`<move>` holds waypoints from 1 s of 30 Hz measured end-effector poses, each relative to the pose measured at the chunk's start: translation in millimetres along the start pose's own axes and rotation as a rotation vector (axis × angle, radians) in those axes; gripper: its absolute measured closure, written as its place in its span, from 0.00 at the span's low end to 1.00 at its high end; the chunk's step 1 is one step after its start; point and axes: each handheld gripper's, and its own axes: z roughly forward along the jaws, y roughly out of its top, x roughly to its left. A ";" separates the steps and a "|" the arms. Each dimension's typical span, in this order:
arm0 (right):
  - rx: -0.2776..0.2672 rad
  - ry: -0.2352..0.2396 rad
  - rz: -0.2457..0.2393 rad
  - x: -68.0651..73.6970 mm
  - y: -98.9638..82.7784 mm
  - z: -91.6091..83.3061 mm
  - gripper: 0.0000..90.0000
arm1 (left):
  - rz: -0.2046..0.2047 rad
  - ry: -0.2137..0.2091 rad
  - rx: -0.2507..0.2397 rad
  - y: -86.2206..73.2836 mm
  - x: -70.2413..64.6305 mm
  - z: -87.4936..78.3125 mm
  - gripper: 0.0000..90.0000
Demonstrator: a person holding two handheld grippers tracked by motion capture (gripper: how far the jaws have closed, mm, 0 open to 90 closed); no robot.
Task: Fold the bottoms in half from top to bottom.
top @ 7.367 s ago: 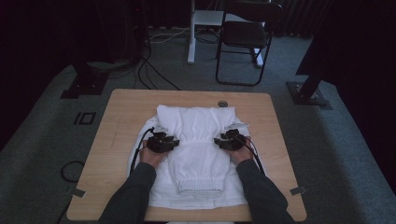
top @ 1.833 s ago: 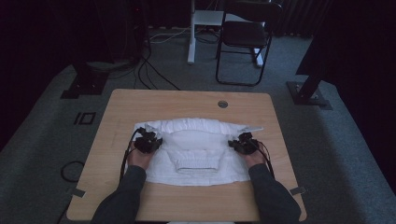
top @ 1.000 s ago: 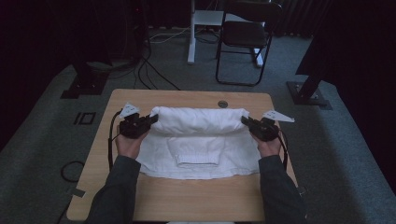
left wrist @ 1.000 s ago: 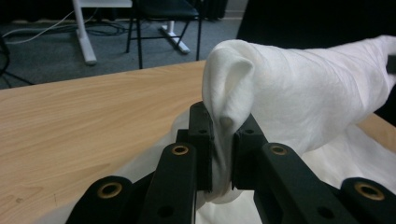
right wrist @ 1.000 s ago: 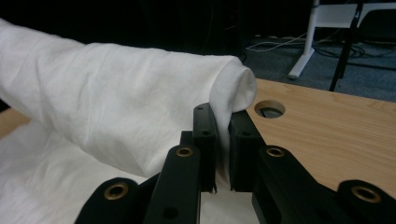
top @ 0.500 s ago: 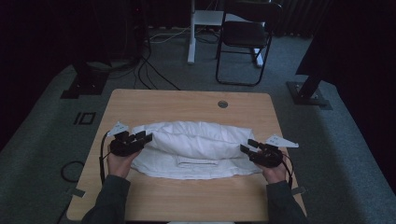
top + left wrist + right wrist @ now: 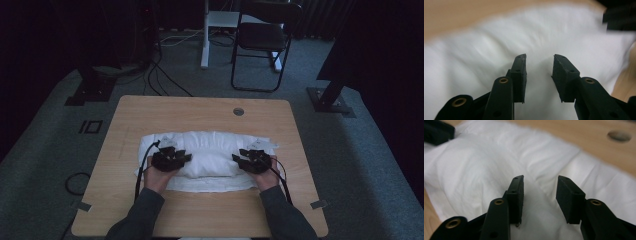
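Here, soft rumpled white cloth [image 7: 210, 155], smooth wooden table [image 7: 200, 215], black tongs [image 7: 537, 67] parted.

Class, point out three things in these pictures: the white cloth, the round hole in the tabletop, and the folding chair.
white cloth [image 7: 210, 152]: high view, its puffed middle.
round hole [image 7: 238, 111]: high view, its centre, near the table's far edge.
folding chair [image 7: 260, 36]: high view, its seat.

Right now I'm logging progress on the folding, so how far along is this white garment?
Done: the white garment lies as a wide, layered bundle across the table. In hand: the left tongs and right tongs are both open, above the cloth near its two ends, gripping nothing. Left: probably another fold or smoothing; its front edge looks uneven.
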 end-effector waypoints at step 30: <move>0.129 -0.048 0.023 -10.9 -57.9 0.1 0.69 | -0.134 0.295 -0.073 -35.6 61.6 -43.6 0.33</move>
